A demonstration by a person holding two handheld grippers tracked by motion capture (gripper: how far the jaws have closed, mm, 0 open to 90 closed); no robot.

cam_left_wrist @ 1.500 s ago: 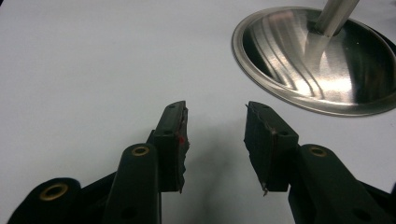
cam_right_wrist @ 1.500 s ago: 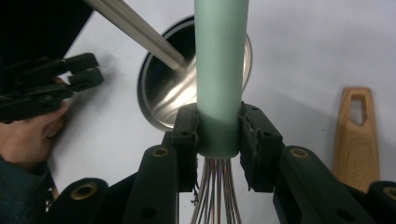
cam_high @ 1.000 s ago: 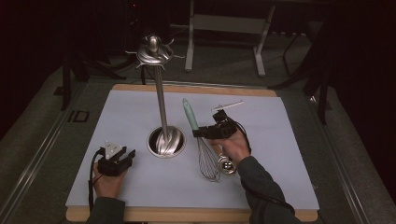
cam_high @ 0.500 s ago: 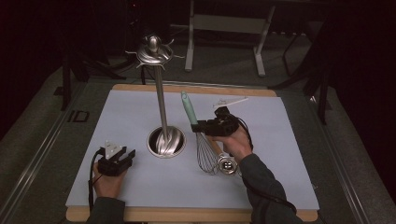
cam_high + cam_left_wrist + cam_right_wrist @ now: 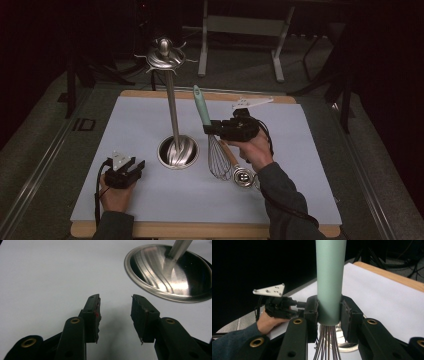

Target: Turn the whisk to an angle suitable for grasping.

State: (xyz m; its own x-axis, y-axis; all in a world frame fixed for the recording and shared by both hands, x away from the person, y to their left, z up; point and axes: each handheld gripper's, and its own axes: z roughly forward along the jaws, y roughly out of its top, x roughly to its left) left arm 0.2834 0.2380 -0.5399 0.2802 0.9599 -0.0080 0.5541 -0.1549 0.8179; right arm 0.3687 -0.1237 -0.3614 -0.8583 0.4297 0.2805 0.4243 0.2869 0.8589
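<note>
My right claw is clamped on the mint-green handle of the whisk, wires hanging below it, while my left claw sits apart and empty on the counter beside the steel stand base.

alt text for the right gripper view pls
The right gripper has its two black jaws clamped on the mint-green handle of a whisk, wires hanging below. Farther off, the left gripper rests in a hand on the white table.
</note>
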